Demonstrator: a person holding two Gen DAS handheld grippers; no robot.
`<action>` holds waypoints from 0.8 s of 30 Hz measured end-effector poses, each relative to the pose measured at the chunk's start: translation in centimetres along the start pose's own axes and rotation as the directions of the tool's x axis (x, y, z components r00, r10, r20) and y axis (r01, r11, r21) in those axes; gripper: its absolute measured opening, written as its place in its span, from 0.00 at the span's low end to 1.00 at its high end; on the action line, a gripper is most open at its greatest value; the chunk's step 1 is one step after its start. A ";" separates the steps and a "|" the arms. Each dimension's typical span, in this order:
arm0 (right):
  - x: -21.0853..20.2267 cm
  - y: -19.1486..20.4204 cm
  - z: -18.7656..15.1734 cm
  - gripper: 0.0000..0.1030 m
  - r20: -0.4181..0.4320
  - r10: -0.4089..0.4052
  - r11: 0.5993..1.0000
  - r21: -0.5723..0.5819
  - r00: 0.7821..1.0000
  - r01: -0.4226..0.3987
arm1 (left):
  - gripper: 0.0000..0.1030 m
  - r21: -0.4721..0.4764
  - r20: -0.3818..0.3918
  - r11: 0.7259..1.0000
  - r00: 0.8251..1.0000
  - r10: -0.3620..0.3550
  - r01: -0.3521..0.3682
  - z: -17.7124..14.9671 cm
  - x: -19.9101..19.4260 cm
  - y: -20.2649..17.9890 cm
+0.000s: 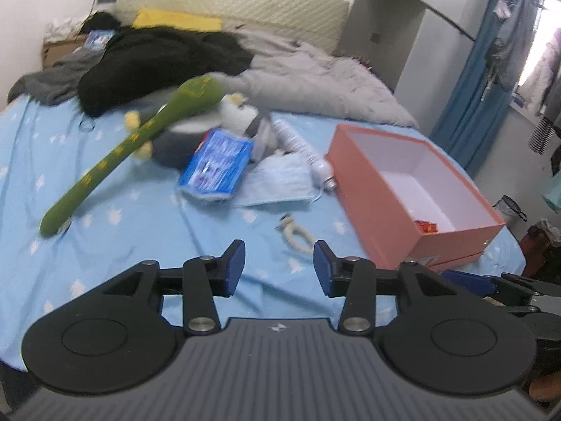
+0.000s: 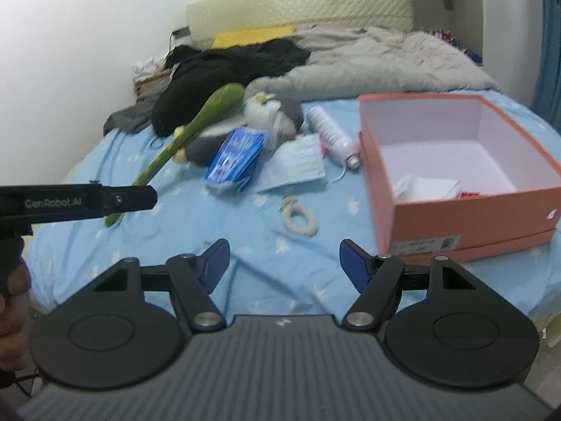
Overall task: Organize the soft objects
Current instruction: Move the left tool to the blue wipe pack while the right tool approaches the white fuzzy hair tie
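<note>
Left hand-held gripper [image 1: 278,268]: its jaws are spread with nothing between them; it hangs over the bare blue sheet, near the small cream fabric ring [image 1: 293,233], so I judge this ring may be its next target.
Right hand-held gripper [image 2: 284,266]: its jaws are spread wider, also with nothing between them; it points at the sheet in front of the box, so both tools are free for a pick.
Soft objects: most lie in one loose heap in the middle of the bed [image 1: 115,189]. The long green plush snake [image 1: 140,140] leans over a grey and white plush toy [image 1: 214,122], so its head is lifted and its tail rests on the sheet.
Tissue pack: the blue pack [image 1: 217,165] rests against the plush toy and partly on the light blue face mask [image 1: 280,184].
Spray can: a white can [image 2: 331,133] lies on its side between the mask and the box; it is hard, so probably it does not belong to the task.
Box: the orange cardboard box [image 1: 378,196] stands open, just beside the heap, likely as the place for collecting. It already holds something white and something red; what they are I cannot tell.
Background: a black garment [image 1: 157,63] and a grey duvet [image 1: 315,87] lie further back.
Progress: early, in my judgement.
</note>
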State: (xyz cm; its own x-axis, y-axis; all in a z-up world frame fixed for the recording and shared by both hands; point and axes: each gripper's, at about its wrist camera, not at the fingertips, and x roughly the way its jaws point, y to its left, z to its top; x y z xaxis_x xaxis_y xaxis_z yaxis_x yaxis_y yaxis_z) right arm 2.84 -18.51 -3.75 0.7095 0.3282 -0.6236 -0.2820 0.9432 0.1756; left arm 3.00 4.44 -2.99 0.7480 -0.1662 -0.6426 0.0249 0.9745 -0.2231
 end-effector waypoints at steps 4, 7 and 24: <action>1.2 0.6 -0.5 0.69 -0.011 0.012 1.000 -0.007 1.000 -0.012 | 0.48 -0.034 -0.015 0.999 1.000 0.013 -0.013 -0.5 1.6 2.0; 2.4 0.8 -0.6 0.69 -0.013 0.010 1.000 -0.012 1.000 -0.011 | 0.48 -0.057 -0.027 0.998 1.000 0.015 -0.017 -0.3 3.2 3.2; 14.0 0.4 0.4 0.69 -0.055 -0.047 0.999 0.003 0.997 0.048 | 0.56 -0.015 -0.097 1.000 0.995 0.004 -0.005 3.2 15.3 7.7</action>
State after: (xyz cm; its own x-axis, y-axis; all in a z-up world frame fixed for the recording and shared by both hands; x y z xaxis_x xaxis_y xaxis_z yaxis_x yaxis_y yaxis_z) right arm 12.91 -13.55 -12.14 0.6852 0.2798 -0.6725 -0.2461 0.9579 0.1479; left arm 16.76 9.88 -12.16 0.6806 -0.1761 -0.7112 0.0105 0.9729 -0.2309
